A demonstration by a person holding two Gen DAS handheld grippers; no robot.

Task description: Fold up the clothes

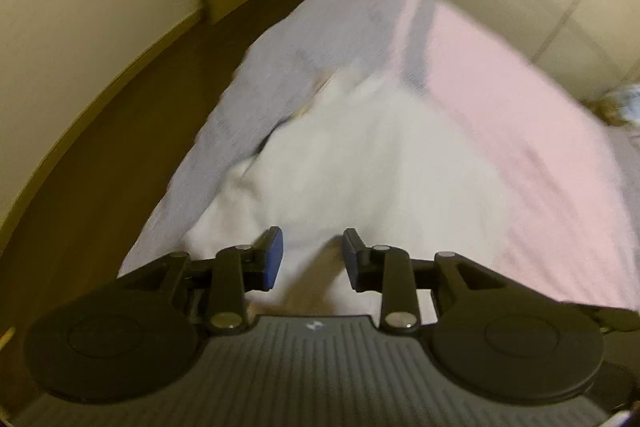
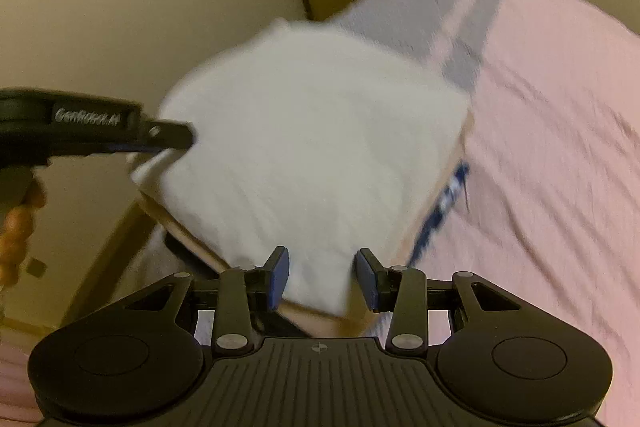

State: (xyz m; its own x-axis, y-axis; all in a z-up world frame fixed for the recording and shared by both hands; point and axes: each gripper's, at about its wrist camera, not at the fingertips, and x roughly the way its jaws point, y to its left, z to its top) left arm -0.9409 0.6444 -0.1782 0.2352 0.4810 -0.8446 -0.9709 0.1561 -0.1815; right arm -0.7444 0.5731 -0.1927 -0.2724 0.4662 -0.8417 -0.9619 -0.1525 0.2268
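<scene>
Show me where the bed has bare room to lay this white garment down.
The pink sheet lies bare to the right of the white garment, out to the picture's edge. The lavender strip along the floor-side edge is narrow. It is crowded at the garment, where the left gripper and right gripper work.

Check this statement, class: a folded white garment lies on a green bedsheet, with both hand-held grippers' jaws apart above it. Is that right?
One detail is wrong: the bedsheet is pink, not green, as the right wrist view shows. The rest stands: the folded white garment lies on it, and the left hand-held gripper and right hand-held gripper both have jaws apart above it.
</scene>
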